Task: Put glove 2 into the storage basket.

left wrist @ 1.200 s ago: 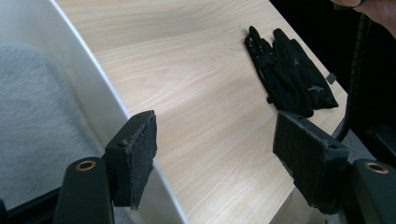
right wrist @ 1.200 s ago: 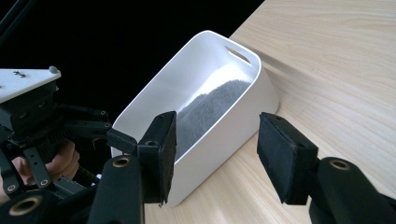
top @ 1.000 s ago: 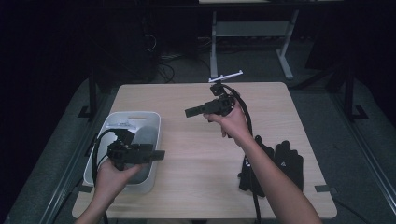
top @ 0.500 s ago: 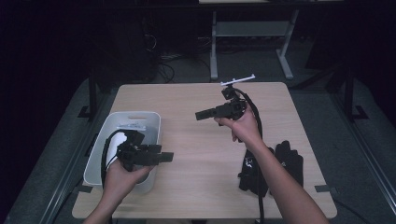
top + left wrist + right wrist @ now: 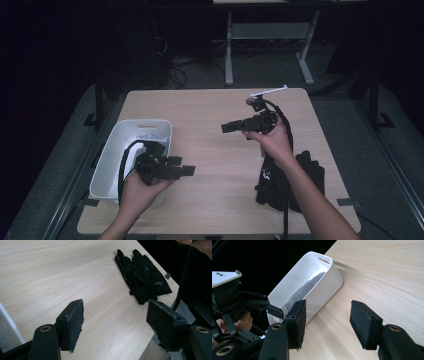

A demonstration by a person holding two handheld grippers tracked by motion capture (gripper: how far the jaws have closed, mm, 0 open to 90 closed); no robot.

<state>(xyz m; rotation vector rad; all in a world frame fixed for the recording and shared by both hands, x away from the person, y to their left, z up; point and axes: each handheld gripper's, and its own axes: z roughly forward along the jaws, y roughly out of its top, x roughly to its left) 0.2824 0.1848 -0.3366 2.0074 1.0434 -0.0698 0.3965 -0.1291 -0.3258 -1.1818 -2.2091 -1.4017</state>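
Both hands have drifted toward the table's near side since a second ago. Left gripper and right gripper both stand open and empty. Likely next step — picking up the black gloves at the right edge, for the white bin.

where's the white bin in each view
high view: white bin at the table's left edge, under the left gripper.
left gripper view: a pale sliver at the lower left edge, probably its wall.
right gripper view: left of centre.
Shared landmark: the wooden table.
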